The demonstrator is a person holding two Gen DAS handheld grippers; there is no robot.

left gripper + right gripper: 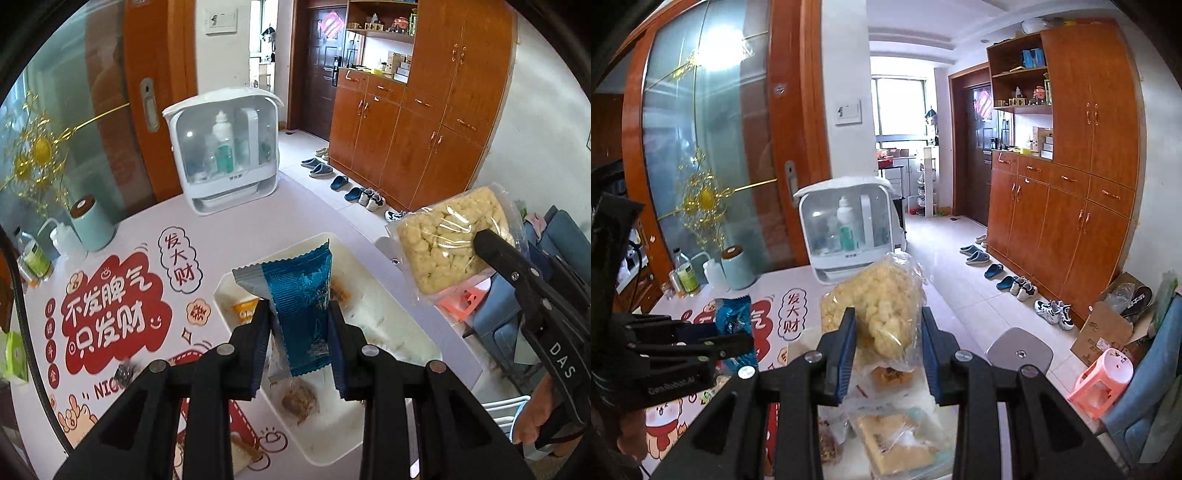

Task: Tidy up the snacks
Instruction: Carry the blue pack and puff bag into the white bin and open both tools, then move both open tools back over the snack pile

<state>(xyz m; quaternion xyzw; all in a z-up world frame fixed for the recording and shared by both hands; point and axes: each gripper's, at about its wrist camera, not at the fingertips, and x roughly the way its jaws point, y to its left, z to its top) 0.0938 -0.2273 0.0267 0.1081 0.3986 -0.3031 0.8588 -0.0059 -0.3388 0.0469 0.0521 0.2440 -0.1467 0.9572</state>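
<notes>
**Two snack packets held above the white tray**

Clamped between the jaws of the left gripper (299,314) is a blue foil snack packet (301,306), held upright above the white tray (388,295). Inside the tray, loose wrapped snacks are seen: a brown cake (300,400) at 6 o'clock of the packet and an orange-labelled pack (245,312) at 9 o'clock. At 2 o'clock, a clear bag of puffed rice cake (443,243) is gripped by the right gripper (889,325), lifted above the tray's contents. Beyond, at 12 o'clock, a white storage box (223,147) with a clear front is seen, with bottles (222,142) inside.
</notes>
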